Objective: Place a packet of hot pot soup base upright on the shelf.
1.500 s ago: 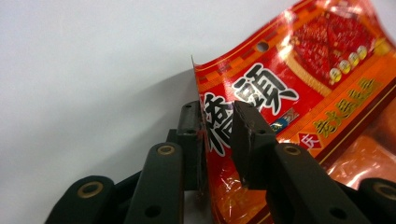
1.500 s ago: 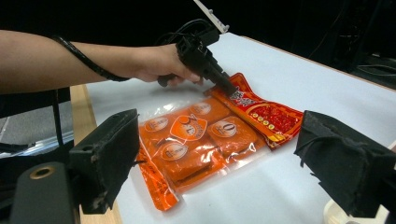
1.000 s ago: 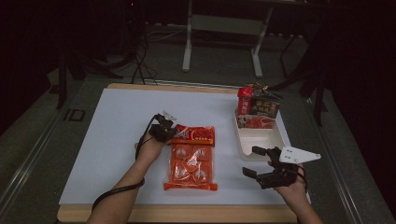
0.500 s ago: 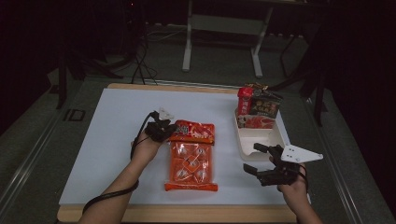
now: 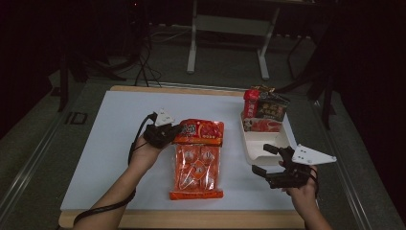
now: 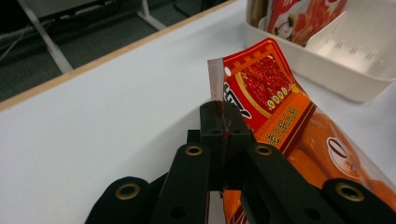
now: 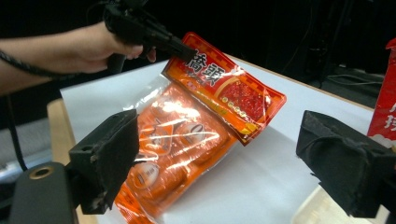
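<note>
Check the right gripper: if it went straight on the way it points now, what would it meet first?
Probably the orange snack bag: the right gripper stands open with the bag lying straight ahead between its fingers. In the high view it aims left across the table at it. Depth is unclear, so the white table might come first.

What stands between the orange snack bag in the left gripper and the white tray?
Nothing visible: bare table separates the orange snack bag, pinched at its top corner by the left gripper, from the white tray, whose near half looks empty.
</note>
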The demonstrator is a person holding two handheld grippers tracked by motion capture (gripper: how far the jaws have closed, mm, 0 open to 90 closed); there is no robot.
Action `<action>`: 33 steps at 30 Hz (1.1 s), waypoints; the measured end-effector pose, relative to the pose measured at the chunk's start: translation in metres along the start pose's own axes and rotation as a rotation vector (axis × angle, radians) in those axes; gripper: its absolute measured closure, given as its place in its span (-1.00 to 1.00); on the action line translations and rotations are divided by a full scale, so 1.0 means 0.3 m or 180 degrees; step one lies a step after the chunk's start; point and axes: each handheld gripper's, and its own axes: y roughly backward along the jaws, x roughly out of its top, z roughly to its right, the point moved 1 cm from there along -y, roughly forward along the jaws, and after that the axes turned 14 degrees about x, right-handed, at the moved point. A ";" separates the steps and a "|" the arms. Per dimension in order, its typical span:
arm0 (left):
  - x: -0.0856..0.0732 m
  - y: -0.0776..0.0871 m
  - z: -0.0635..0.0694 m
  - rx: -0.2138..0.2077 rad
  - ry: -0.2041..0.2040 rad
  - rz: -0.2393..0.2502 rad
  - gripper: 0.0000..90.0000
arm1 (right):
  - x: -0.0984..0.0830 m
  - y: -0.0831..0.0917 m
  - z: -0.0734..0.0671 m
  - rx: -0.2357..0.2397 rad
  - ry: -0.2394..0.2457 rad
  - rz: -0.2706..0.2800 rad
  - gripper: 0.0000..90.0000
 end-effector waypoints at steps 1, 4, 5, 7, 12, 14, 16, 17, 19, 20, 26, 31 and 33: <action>0.005 0.010 0.002 -0.0010 0.0002 0.0031 1.00 | 0.003 0.002 0.001 0.0009 -0.0041 0.0020 -0.71; 0.011 0.026 0.009 -0.0044 -0.0009 0.0099 1.00 | 0.009 0.000 0.001 0.0002 -0.0055 -0.0013 -0.73; 0.014 0.031 0.012 -0.0038 -0.0023 0.0109 1.00 | 0.009 -0.001 0.001 0.0044 -0.0053 -0.0015 -0.75; 0.023 0.055 0.019 -0.0094 -0.0016 0.0176 1.00 | 0.009 -0.006 -0.001 -0.0060 -0.0039 0.0016 -0.76; 0.033 0.090 0.033 -0.0160 -0.0046 0.0280 1.00 | 0.010 -0.014 0.001 -0.0106 -0.0075 0.0003 -0.76; 0.035 0.104 0.042 -0.0152 -0.0095 0.0309 1.00 | 0.011 -0.016 -0.001 -0.0066 -0.0072 -0.0003 -0.76; 0.043 0.126 0.050 -0.0182 -0.0123 0.0334 1.00 | 0.011 -0.019 -0.005 -0.0072 -0.0054 -0.0018 -0.76; 0.047 0.136 0.053 -0.0208 -0.0124 0.0364 1.00 | 0.011 -0.020 -0.005 -0.0055 -0.0059 -0.0018 -0.76; 0.050 0.144 0.056 -0.0240 -0.0121 0.0382 1.00 | 0.011 -0.024 -0.005 -0.0073 -0.0062 -0.0043 -0.76; 0.056 0.158 0.065 -0.0295 -0.0139 0.0426 1.00 | 0.012 -0.025 -0.004 -0.0058 -0.0072 -0.0042 -0.76; 0.060 0.195 0.085 -0.0440 -0.0107 0.0554 1.00 | 0.020 -0.024 -0.001 -0.0032 -0.0098 0.0019 -0.71; 0.053 0.217 0.090 -0.0505 -0.0130 0.0617 1.00 | 0.024 -0.029 0.012 -0.0050 -0.0117 0.0030 -0.71; 0.053 0.230 0.096 -0.0533 -0.0155 0.0643 1.00 | 0.025 -0.033 0.017 -0.0030 -0.0141 0.0025 -0.71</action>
